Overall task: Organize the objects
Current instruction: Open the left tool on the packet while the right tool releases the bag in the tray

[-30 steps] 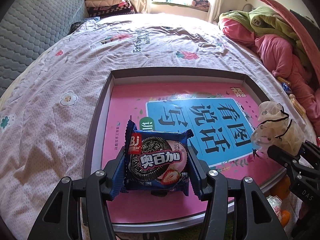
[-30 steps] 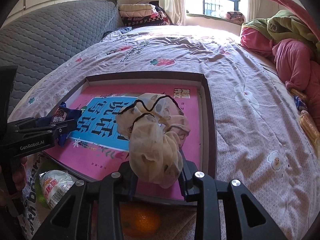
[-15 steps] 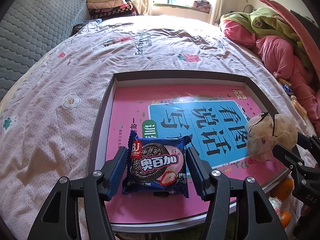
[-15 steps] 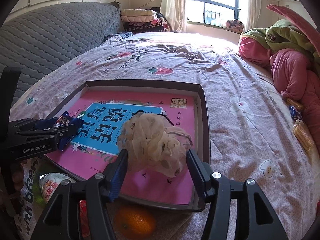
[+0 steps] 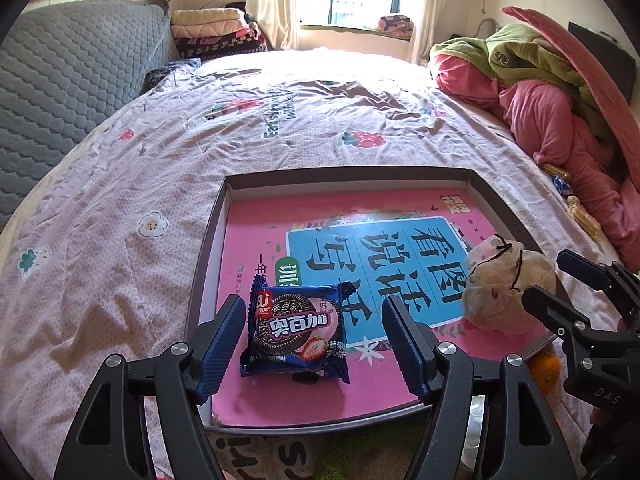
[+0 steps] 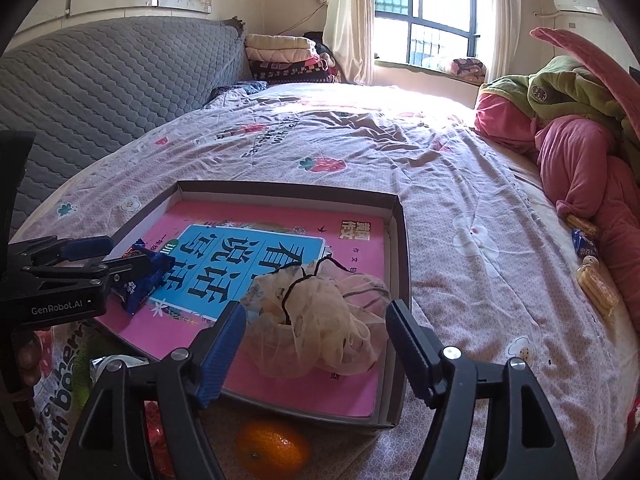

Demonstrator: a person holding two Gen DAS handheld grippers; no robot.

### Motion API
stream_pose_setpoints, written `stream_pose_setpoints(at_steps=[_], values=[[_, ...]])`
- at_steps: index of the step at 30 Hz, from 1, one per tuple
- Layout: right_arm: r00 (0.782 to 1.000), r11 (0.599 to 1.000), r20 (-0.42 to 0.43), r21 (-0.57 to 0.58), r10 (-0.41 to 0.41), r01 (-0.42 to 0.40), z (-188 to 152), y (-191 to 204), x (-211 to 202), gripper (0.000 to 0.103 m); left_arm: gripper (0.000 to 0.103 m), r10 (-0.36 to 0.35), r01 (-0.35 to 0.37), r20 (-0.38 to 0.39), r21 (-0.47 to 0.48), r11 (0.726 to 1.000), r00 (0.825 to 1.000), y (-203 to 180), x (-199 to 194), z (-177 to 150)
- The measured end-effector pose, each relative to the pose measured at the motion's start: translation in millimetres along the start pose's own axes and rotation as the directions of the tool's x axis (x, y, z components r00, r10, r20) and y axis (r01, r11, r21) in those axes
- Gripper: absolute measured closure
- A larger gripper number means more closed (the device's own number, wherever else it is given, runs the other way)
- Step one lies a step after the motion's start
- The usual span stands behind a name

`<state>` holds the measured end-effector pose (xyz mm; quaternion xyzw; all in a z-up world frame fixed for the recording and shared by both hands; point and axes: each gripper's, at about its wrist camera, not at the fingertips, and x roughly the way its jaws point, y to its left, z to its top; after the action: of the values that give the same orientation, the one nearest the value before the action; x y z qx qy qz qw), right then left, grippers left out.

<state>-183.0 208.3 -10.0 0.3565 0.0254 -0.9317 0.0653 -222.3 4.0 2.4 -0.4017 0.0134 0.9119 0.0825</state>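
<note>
While both tools gape: one cookie packet (image 5: 297, 332), one pouch (image 6: 320, 320) (both in tray (image 5: 496, 200)).

Daylight pours through the barred window (image 6: 424, 24) far ahead of the tongs, blowing out the flowered pink bedsheet (image 5: 320, 92) beneath it. Fisheye bending, black corners; focus sharp.

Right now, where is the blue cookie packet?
The blue cookie packet lies on the pink book in the shallow cardboard tray, near-left corner, between the open left gripper fingers.
</note>
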Motion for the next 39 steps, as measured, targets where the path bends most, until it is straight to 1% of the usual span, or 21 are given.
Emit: stream_pose_setpoints(at_steps=[6, 11, 15, 18, 22, 27, 29, 34, 36, 39], values=[[1.000, 1.000, 0.027, -0.002, 0.007, -0.007, 3, 2, -11, 0.029, 0.027, 0.011, -0.011, 0.049, -0.002, 1.000, 0.999, -7, -23, -3], [0.999, 1.000, 0.048, -0.002, 0.019, -0.019, 6, 4, -20, 0.028, 0.026, 0.008, -0.006, 0.061, -0.019, 1.000, 0.998, -9, -35, -5], [0.998, 1.000, 0.062, 0.002, 0.029, -0.029, 7, 5, -26, 0.027, 0.025, 0.000, 0.003, 0.066, -0.047, 0.999, 0.998, -5, -42, -10], [0.997, 0.999, 0.068, 0.006, 0.037, -0.037, 7, 4, -30, 0.025, 0.023, 0.021, -0.016, 0.091, -0.056, 0.998, 0.996, -2, -49, -13], [0.995, 0.999, 0.087, 0.004, 0.053, -0.053, 8, 5, -38, 0.024, 0.021, 0.020, -0.010, 0.114, -0.091, 0.996, 0.993, 4, -60, -15], [0.992, 0.998, 0.110, 0.002, 0.066, -0.067, 9, 5, -49, 0.022, 0.020, 0.025, -0.011, 0.121, -0.113, 0.993, 0.992, 6, -70, -21], [0.990, 0.997, 0.118, 0.002, 0.073, -0.073, 9, 5, -53, 0.022, 0.020, 0.019, -0.005, 0.124, -0.117, 0.993, 0.992, 5, -74, -25], [0.987, 0.996, 0.133, -0.002, 0.087, -0.087, 8, 7, -64, 0.021, 0.020, 0.038, -0.024, 0.131, -0.105, 0.994, 0.991, -3, -86, -34], [0.986, 0.996, 0.139, -0.002, 0.093, -0.093, 6, 7, -68, 0.021, 0.020, 0.016, -0.002, 0.133, -0.104, 0.995, 0.991, -6, -91, -37], [0.984, 0.995, 0.144, -0.005, 0.100, -0.101, 5, 8, -75, 0.021, 0.020, 0.006, 0.006, 0.137, -0.085, 0.996, 0.991, -13, -99, -42]])
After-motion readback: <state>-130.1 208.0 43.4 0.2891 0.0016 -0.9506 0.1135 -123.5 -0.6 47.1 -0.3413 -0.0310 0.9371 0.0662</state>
